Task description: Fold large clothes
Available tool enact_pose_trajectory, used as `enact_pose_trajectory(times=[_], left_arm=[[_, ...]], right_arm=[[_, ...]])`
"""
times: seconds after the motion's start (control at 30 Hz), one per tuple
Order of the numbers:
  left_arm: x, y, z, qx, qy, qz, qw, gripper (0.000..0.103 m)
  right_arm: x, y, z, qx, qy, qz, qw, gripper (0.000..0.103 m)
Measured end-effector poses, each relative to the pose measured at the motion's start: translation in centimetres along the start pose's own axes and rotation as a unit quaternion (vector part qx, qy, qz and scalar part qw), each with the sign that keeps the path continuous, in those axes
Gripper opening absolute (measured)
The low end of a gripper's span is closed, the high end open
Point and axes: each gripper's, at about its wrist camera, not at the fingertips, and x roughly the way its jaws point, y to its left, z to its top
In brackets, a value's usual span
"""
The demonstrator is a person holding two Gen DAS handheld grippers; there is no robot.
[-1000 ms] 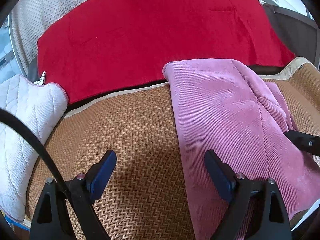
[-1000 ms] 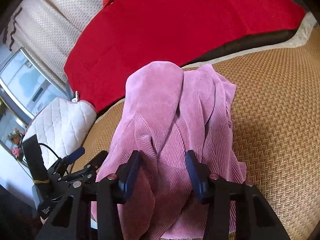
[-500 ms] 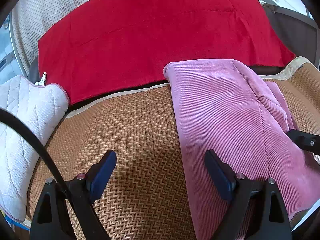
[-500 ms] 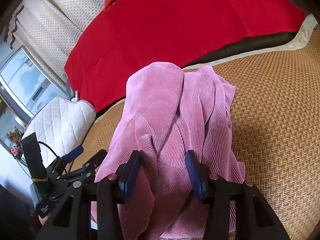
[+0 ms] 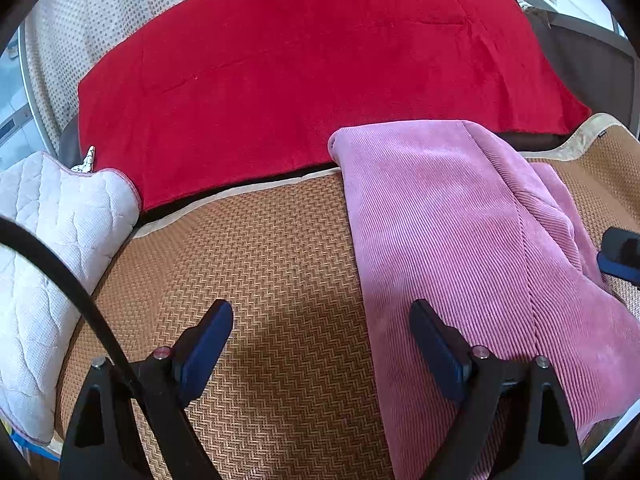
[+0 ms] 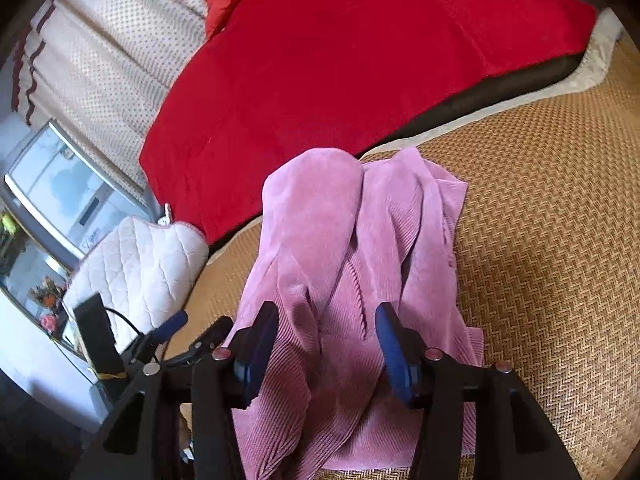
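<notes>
A pink corduroy garment (image 5: 460, 240) lies folded lengthwise on a woven brown mat (image 5: 260, 264). In the right wrist view it (image 6: 352, 248) shows bunched folds down its middle. My left gripper (image 5: 320, 332) is open and empty, hovering over the mat at the garment's left edge, its right finger above the cloth. My right gripper (image 6: 326, 340) is open and empty, just above the garment's near end. The right gripper's tip (image 5: 620, 256) shows at the right edge of the left wrist view. The left gripper (image 6: 172, 340) shows at the lower left of the right wrist view.
A red blanket (image 5: 312, 68) lies beyond the mat. A white quilted pillow (image 5: 44, 252) sits at the left of the mat. A dotted beige curtain (image 6: 104, 60) and a window (image 6: 60, 188) are behind. A black cable (image 5: 60, 280) crosses the left wrist view.
The right gripper has drawn back and lifted slightly from the garment. The left gripper has hardly moved. The garment lies a little flatter.
</notes>
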Motion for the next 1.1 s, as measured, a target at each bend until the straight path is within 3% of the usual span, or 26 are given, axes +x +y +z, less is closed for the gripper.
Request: enact_pose_trajectory(times=[0.5, 1.1], left_arm=[[0.1, 0.1, 0.1, -0.001, 0.000, -0.001, 1.0000, 0.090], [0.2, -0.2, 0.9, 0.013, -0.005, -0.017, 0.9998, 0.090]], right_arm=[[-1.3, -2.4, 0.5, 0.028, -0.006, -0.013, 0.999, 0.065], [-0.5, -6.7, 2.2, 0.095, -0.001, 0.033, 0.995, 0.072]])
